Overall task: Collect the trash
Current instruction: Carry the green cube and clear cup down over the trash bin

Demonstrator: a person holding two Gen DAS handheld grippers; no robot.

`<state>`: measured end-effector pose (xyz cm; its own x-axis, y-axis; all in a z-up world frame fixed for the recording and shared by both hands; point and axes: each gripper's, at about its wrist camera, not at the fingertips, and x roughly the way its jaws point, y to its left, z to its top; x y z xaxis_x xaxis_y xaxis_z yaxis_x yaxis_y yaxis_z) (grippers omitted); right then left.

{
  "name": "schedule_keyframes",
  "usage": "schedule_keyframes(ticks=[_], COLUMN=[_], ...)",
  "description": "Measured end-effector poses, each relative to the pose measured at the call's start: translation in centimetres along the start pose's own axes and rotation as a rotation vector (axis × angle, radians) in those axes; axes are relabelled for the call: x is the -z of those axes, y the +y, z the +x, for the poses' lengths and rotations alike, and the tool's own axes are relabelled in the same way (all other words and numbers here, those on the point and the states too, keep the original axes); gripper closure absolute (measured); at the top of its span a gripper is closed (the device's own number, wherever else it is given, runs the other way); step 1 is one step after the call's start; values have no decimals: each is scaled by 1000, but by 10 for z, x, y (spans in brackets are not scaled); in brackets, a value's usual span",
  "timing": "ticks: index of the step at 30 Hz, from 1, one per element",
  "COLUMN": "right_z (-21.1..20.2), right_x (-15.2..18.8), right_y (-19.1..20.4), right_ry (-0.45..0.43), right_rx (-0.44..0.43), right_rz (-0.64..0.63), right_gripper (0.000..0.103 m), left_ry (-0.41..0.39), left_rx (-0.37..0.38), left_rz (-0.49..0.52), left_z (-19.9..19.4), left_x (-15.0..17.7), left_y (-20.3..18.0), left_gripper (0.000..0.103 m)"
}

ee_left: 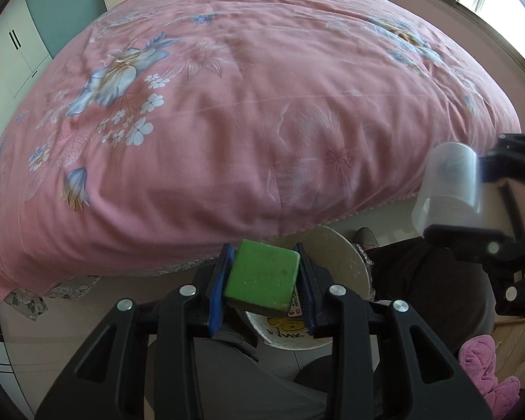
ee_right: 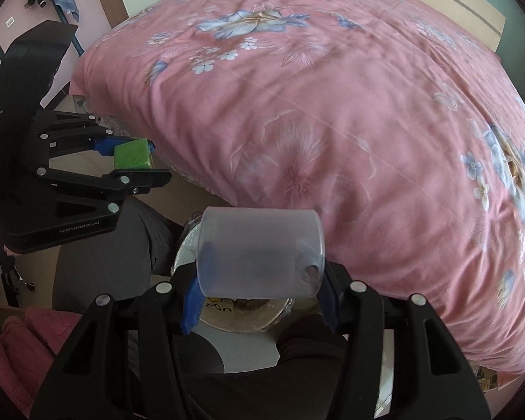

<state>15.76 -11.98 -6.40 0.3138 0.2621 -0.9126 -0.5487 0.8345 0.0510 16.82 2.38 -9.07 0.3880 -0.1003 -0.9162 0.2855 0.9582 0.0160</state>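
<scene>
A pink floral quilt [ee_left: 248, 105] is filling most of both views, draping over the bed's near edge and leaving only a narrow strip of pale floor [ee_left: 87, 315] showing between that edge and the person's dark-trousered legs [ee_left: 234, 378]. In that strip a round waste bin [ee_left: 346, 266] is standing just beside the bed, its rim partly covered by the grippers; what is lying inside is hard to make out beyond some printed paper.

The left gripper [ee_left: 264, 278] is clenching a green sponge block [ee_left: 262, 276] between its blue pads, holding it above the bin's near-left rim. In the right wrist view the same block [ee_right: 131, 154] is sitting well to the left of the cup.

The right gripper [ee_right: 260, 280] is grasping a translucent plastic cup [ee_right: 260, 252] lying sideways, just over the bin [ee_right: 234, 322], which it is largely hiding. A pink towel [ee_left: 486, 367] is being cut off at the near-right edge.
</scene>
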Motion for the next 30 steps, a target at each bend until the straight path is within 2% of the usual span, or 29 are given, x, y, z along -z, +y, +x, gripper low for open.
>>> schedule_keyframes(ticks=[13,30], right_z=[73,168], right_x=[33,65], right_y=[11,2], right_ry=[141,301], right_rx=[-87,-120], right_rz=[28,131], right_gripper=[49,49], left_ry=[134,280], left_rx=[42,89], left_rz=[-5,-60], left_z=[66,145], left_x=[26,45], left_y=[-11,-11], left_gripper=[66,66])
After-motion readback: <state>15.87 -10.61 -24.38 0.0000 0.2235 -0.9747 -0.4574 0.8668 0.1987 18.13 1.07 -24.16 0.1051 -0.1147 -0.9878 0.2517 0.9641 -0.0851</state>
